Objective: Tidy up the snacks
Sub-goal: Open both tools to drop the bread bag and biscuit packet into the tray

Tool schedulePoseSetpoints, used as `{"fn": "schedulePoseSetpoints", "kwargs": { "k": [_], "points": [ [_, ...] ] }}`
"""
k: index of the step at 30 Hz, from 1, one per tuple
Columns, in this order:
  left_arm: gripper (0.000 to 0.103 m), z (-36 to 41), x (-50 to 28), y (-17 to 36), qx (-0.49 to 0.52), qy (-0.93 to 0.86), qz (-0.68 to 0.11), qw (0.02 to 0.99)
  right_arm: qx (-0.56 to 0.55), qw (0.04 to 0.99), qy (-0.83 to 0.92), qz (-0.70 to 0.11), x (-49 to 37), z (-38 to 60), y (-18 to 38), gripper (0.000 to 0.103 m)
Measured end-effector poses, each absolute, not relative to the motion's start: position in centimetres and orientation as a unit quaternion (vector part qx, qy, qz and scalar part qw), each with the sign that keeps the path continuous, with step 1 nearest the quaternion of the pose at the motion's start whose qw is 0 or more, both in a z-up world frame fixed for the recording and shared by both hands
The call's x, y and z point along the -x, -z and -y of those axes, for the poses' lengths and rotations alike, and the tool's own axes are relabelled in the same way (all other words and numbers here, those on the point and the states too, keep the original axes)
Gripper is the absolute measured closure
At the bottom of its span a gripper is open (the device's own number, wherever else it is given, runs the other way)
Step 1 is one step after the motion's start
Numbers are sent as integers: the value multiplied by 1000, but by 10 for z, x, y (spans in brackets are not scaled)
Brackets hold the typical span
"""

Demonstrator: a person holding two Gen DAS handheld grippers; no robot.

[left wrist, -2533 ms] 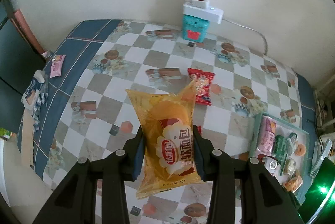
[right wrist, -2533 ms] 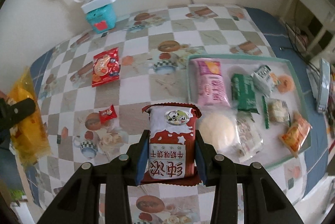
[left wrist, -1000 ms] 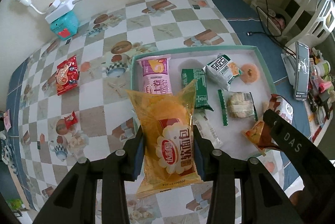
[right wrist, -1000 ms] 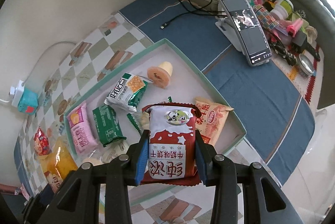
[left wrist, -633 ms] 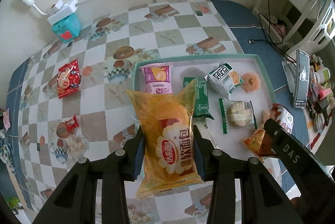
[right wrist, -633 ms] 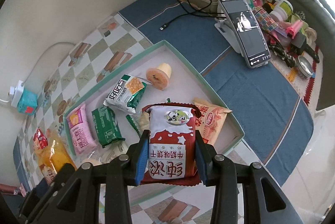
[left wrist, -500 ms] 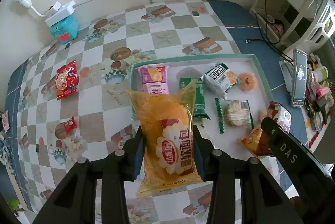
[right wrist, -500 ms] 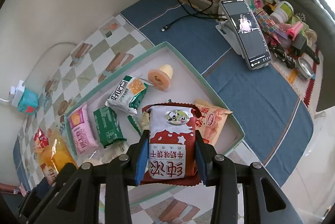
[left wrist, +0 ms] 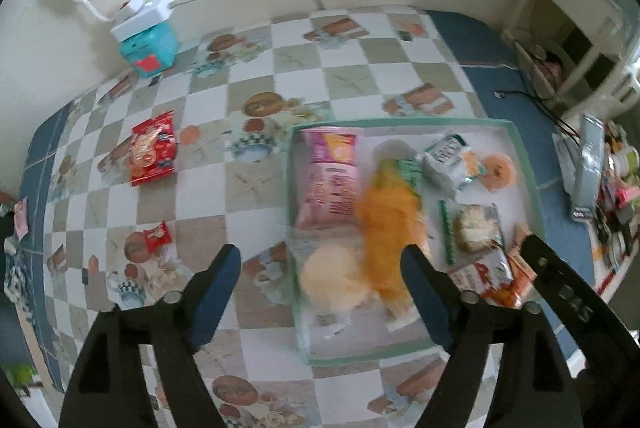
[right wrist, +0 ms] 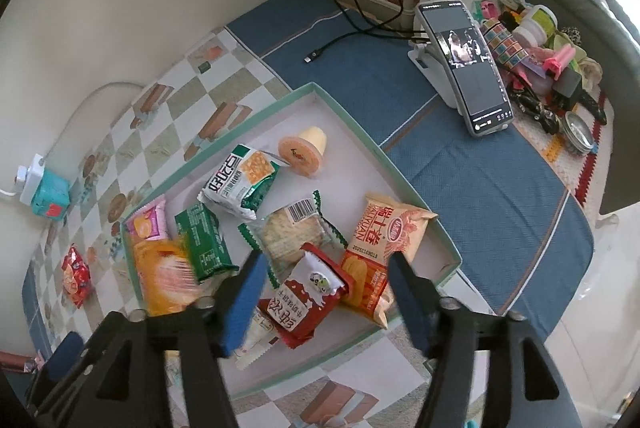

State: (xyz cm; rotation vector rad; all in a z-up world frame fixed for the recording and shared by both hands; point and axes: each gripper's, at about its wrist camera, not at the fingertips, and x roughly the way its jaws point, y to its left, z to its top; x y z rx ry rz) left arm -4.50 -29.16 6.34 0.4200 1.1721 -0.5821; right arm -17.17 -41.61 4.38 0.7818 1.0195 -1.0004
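Overhead, both views look down on a checked bench (left wrist: 256, 187) against a cream wall, with a blue cloth (right wrist: 472, 163) along its right side.

Left wrist view only: red snack packet (left wrist: 154, 149) and a small red sweet (left wrist: 158, 236) lie loose on the bench, well apart from the tray (left wrist: 524, 163); teal box (left wrist: 149, 47) with a white power strip on top stands at the wall. Left hand-held gripper (left wrist: 320, 292) — jaws have just been opening, now spread wide, nothing between the pads. Yellow bread packet (left wrist: 390, 228) is a motion-blurred smear over the tray, beside the pink packet (left wrist: 332, 179); whether it has landed cannot be told.

Right wrist view only: phone on a stand (right wrist: 468, 67), a black cable and clutter at the far right. Right hand-held gripper (right wrist: 326, 292) — jaws have likewise just been opening, pads clear of the red-and-white biscuit packet (right wrist: 308, 296), which lies tilted in the tray's near corner, overlapping the orange packet (right wrist: 380, 248). Print on the green packet (right wrist: 204, 240) is unreadable.
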Motion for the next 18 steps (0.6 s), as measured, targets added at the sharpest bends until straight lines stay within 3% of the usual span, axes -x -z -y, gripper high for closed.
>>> {"fn": "schedulePoseSetpoints", "kwargs": {
  "k": [2, 4, 5, 7, 18],
  "points": [
    [17, 286, 39, -61, -195, 246, -537, 783, -347, 688, 447, -455, 171, 416, -44, 16],
    [5, 280, 32, -58, -195, 224, -531, 793, -343, 688, 448, -456, 170, 415, -44, 15],
    [5, 276, 28, -58, -194, 215, -529, 798, -341, 688, 448, -458, 169, 415, -44, 15],
    [5, 269, 21, -56, -192, 201, -529, 802, -337, 689, 447, -460, 167, 413, -43, 0],
    [5, 211, -26, -59, -176, 129, -527, 822, -308, 706, 434, -467, 148, 397, -49, 0]
  ]
}}
